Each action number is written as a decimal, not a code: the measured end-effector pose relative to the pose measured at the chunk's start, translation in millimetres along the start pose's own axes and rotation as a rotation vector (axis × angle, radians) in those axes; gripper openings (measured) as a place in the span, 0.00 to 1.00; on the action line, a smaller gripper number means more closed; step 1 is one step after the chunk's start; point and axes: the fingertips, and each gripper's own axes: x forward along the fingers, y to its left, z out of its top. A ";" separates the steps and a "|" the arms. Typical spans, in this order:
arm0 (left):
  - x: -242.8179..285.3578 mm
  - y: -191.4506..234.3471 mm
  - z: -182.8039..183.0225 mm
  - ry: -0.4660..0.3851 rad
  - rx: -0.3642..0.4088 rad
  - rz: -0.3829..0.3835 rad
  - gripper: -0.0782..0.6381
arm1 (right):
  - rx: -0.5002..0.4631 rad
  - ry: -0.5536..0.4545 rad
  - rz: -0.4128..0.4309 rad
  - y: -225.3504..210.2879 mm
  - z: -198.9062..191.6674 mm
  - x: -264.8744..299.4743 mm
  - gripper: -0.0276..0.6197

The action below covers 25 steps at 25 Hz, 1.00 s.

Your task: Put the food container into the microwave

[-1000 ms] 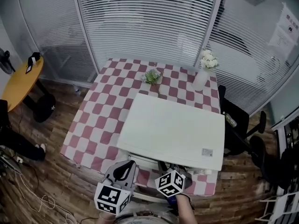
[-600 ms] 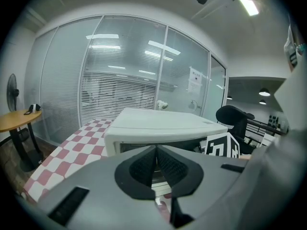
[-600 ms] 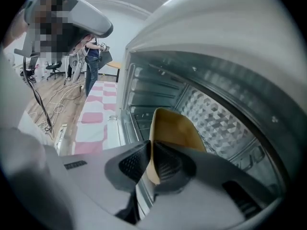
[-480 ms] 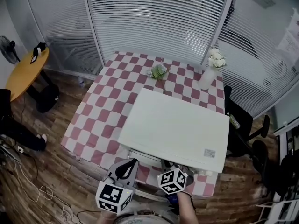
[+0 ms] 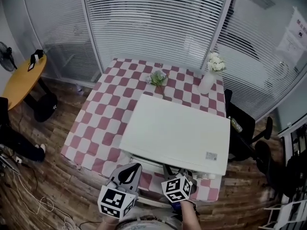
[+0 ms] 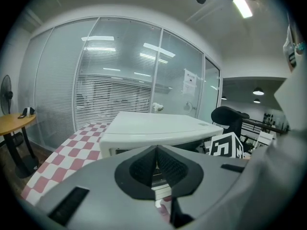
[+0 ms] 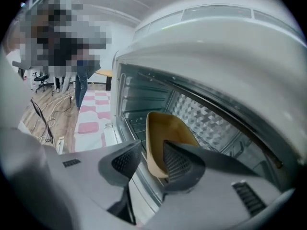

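A white microwave (image 5: pixel 177 133) stands on the red-and-white checked table (image 5: pixel 103 123). In the right gripper view its cavity (image 7: pixel 144 95) is open and a tan food container (image 7: pixel 165 133) rests tilted inside, near the front. My right gripper (image 7: pixel 152 147) is open astride the container's near wall, one finger inside it and the other outside with a gap. In the head view the right gripper (image 5: pixel 184 175) sits at the microwave's front edge. My left gripper (image 5: pixel 125 174) hangs to its left, off the table. In its own view the left gripper (image 6: pixel 156 150) is shut on nothing, facing the microwave (image 6: pixel 158 126).
A vase of white flowers (image 5: pixel 207 78) and a small green plant (image 5: pixel 157 78) stand at the table's far side. A round yellow table (image 5: pixel 21 80) is at left, a black office chair (image 5: pixel 242 128) at right. Glass walls with blinds lie behind; cables trail on the wooden floor.
The head view has shifted slightly. Both grippers stay in about the same places at the microwave's front.
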 end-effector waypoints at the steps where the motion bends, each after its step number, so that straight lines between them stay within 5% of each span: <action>1: 0.6 -1.3 0.0 0.000 0.004 -0.007 0.13 | 0.018 -0.006 -0.004 -0.5 -0.5 -2.2 0.25; 17: 6.3 -35.3 -1.5 0.017 0.087 -0.202 0.13 | 0.145 -0.017 -0.131 -5.9 -10.4 -40.0 0.12; 25: 8.1 -54.2 -7.2 0.005 0.113 -0.296 0.13 | 0.175 -0.015 -0.115 13.2 -8.4 -57.5 0.04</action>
